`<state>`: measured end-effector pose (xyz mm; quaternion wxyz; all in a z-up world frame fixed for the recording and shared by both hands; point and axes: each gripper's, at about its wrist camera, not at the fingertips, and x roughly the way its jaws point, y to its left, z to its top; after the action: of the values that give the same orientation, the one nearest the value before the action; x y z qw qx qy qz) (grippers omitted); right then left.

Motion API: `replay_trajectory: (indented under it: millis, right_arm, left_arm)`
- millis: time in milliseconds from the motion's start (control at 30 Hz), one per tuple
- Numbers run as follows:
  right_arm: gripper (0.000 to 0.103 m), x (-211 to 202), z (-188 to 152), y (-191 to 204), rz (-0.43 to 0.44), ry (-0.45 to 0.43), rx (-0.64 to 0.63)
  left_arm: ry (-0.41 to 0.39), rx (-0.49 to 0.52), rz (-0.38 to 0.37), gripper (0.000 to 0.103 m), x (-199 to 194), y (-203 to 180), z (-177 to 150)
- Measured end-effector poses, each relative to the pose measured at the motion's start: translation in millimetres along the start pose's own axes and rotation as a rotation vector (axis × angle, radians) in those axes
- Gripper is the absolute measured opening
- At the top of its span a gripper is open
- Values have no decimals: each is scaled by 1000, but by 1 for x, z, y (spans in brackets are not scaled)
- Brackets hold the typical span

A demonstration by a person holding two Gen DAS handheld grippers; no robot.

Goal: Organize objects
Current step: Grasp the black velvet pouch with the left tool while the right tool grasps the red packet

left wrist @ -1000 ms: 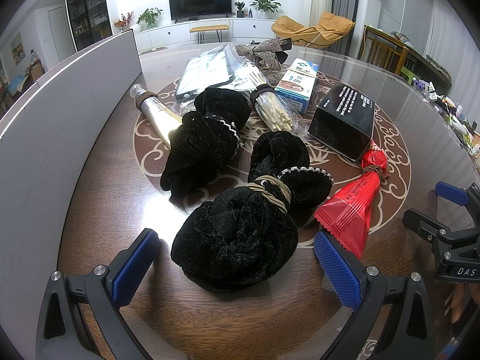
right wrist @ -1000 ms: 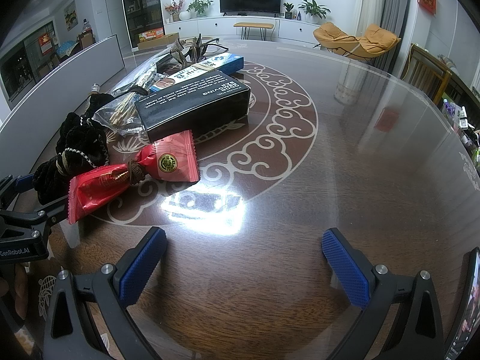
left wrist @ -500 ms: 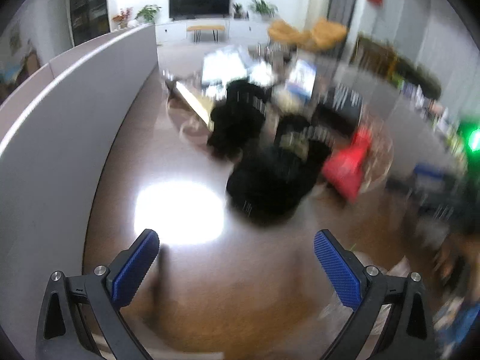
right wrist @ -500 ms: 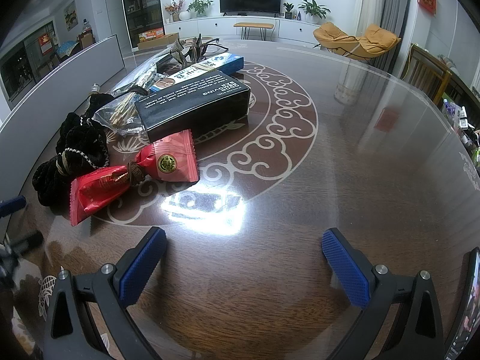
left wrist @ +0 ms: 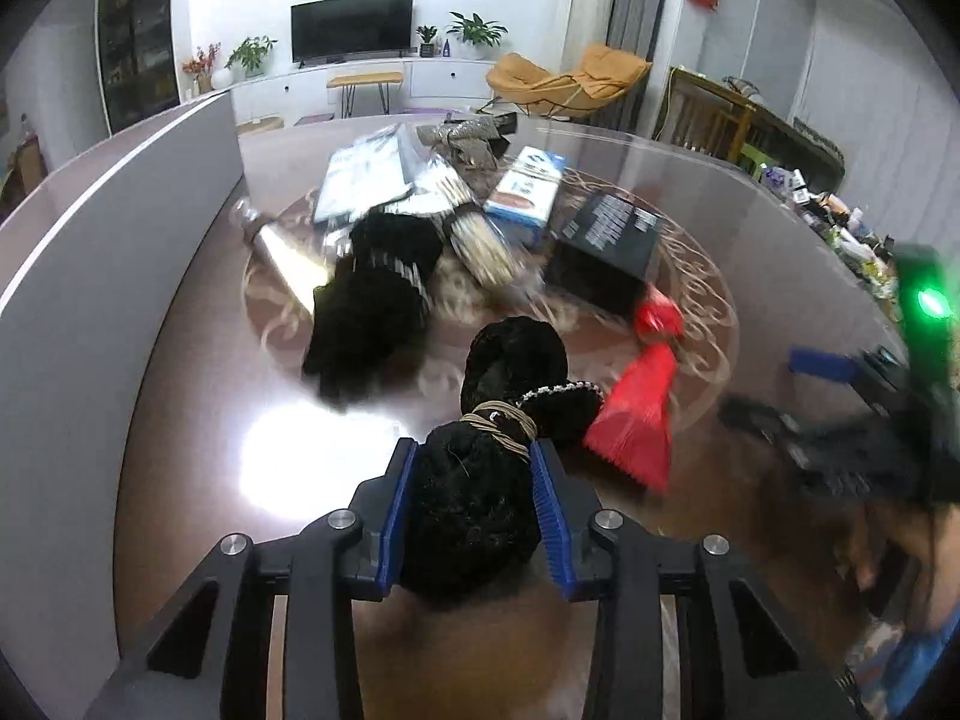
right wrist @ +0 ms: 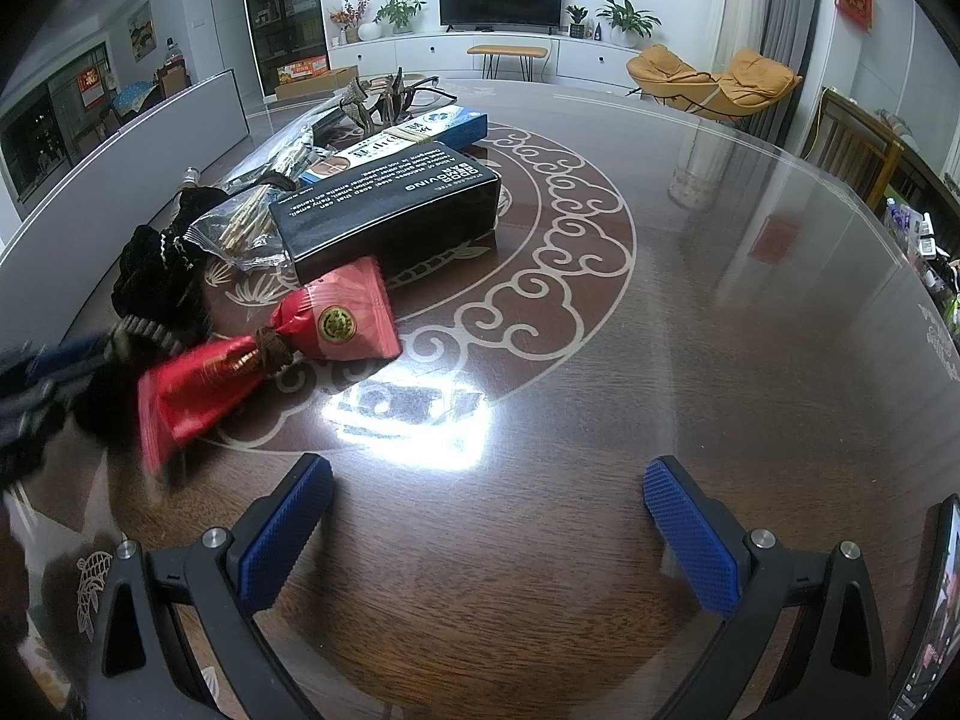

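Clamping the near black velvet pouch (left wrist: 474,504) by its fat lower body, the left gripper (left wrist: 474,498) has both blue pads (left wrist: 547,510) pressed into the cloth just below the straw tie at its neck; the pouch sits at the near edge of the table (right wrist: 690,312), with its ruffled top lying toward the middle. The right gripper (right wrist: 486,534) hangs spread wide over bare wood at the near edge, grasping nothing. Beside the pouch, on its right, lies the red candy wrapper (left wrist: 636,420), seemingly touching the ruffle; farther in are a second black pouch (left wrist: 372,312), a black box (left wrist: 612,240) and a blue-and-white box (left wrist: 528,192).

To lift well, I judge the grip should stay low on the bulk, since soft velvet will squash and may slide; raise it straight up first, so the ruffle does not drag the wrapper along; keep the squeeze firm but not crushing, as the contents are hidden; carry it slowly, because the loose top will likely swing.
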<state>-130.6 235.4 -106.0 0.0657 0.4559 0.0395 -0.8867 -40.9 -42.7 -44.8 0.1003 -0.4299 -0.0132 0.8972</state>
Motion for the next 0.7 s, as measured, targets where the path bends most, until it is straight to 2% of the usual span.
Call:
replay_trajectory:
  millis: [100,133,167,233,300,400,433,467,500,567,633,667,700]
  right_arm:
    - [103,0,0,0,0,0,0]
    - [103,0,0,0,0,0,0]
    - [103,0,0,0,0,0,0]
    - [103,0,0,0,0,0,1]
    - [103,0,0,0,0,0,1]
    - [103,0,0,0,0,0,1]
    - [103,0,0,0,0,0,1]
    - [103,0,0,0,2,0,2]
    - [103,0,1,0,5,0,5]
    - [103,1,1,0,6,0,5]
    - [103,0,2,0,21,24,-6]
    - [103,-1,5,-3,36,53,27]
    - [103,-8,5,-9,111,75,136]
  left_arm:
    - [9,7,19,43,-18,-7,-25]
    - [11,14,27,51,-20,-9,-28]
    - [17,21,33,65,-21,-10,-30]
    - [17,38,33,76,-22,-11,-27]
    - [37,76,35,76,-14,-13,-19]
    - [132,158,26,76,10,-22,-13]
    - [99,183,29,63,8,-24,-13]
    - [89,203,15,43,7,-26,-13]
    - [90,204,8,32,6,-27,-12]
    - [72,173,32,31,-1,-24,-15]
    - [51,78,22,30,-11,-9,-21]
    - [45,30,19,30,-16,-2,-24]
    - [34,-12,22,30,-21,4,-28]
